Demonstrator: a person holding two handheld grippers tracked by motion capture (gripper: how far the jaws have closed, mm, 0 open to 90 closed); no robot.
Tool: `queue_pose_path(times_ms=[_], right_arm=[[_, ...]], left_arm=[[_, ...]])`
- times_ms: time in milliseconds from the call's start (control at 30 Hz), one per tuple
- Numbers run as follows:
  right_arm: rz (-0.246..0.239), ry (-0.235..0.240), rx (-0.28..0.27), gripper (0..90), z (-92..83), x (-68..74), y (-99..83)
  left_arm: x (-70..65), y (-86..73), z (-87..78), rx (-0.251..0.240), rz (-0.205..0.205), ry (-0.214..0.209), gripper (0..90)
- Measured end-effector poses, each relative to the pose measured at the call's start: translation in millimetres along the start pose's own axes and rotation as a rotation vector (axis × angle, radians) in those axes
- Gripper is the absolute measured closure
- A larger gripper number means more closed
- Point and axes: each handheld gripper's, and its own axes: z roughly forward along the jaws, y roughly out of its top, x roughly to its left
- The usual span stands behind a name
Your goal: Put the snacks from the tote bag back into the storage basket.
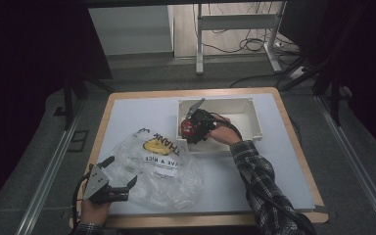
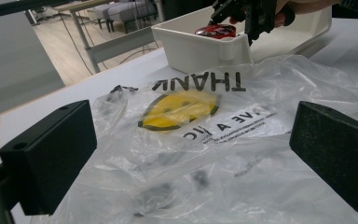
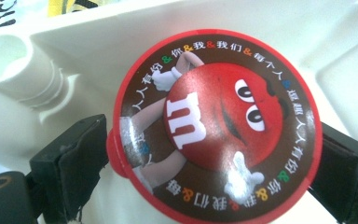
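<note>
Right hand-held gripper (image 3: 209, 154) is inside the white bin (image 1: 252, 108), jaws flanking a round red-rimmed candy tub (image 3: 214, 126); whether the pads press it cannot be told. Its lid shows a red cartoon face, a white "m" and ringed lettering. Left hand-held gripper (image 2: 186, 154) is spread over the clear plastic bag (image 2: 205, 154) on the bench (image 1: 284, 161).

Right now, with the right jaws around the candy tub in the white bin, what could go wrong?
1. The red round candy tub sits between the right gripper's jaws, which look apart from its rim; lifting now might leave it behind or tip it.
2. It lies close to the white bin's corner wall, so a jaw could catch there.
3. The left gripper is open over the thin plastic bag, which could snag or slide.
</note>
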Motion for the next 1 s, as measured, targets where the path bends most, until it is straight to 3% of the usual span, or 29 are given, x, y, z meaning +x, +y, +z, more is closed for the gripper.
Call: queue_pose_path(times_ms=[1000], right_arm=[[-0.02,-0.035,-0.006,5.3,-13.8,8.6,-2.7]], left_arm=[[-0.5,0.0,0.5,0.002,0.002,-0.003,0.6]])
